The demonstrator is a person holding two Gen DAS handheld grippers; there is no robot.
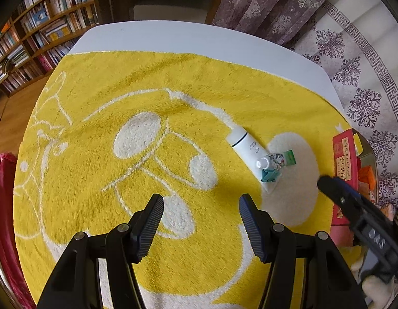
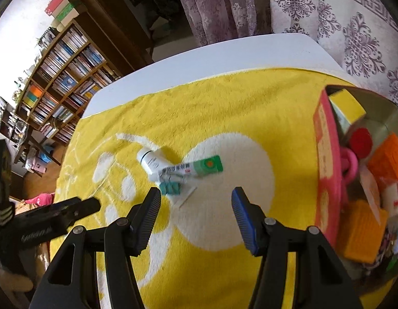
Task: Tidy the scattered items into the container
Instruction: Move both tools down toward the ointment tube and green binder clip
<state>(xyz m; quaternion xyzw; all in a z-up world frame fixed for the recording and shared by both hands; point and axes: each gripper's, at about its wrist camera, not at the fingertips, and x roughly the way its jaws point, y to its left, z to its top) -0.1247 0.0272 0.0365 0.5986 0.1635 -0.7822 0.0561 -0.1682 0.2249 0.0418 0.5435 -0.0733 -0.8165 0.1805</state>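
**Both grippers open above the yellow towel, small items left beside the box**

In the left wrist view, a bookshelf (image 1: 41, 31) fills the upper left. The left gripper (image 1: 201, 203) sits at bottom centre, jaws spread wide and holding nothing, over the yellow towel (image 1: 121, 82) on the white table (image 1: 152, 36). Right of centre lies a white tube (image 1: 246, 145), with a green-and-white small tube (image 1: 282, 158) and a teal binder clip (image 1: 269, 175) touching its lower end. At the right edge stands the pink-sided container (image 1: 340, 159).

In the right wrist view, the right gripper (image 2: 196, 200) is likewise open and empty at bottom centre, the three items just beyond its left finger. The container at the right edge holds orange and yellow blocks (image 2: 361, 229) among other things.
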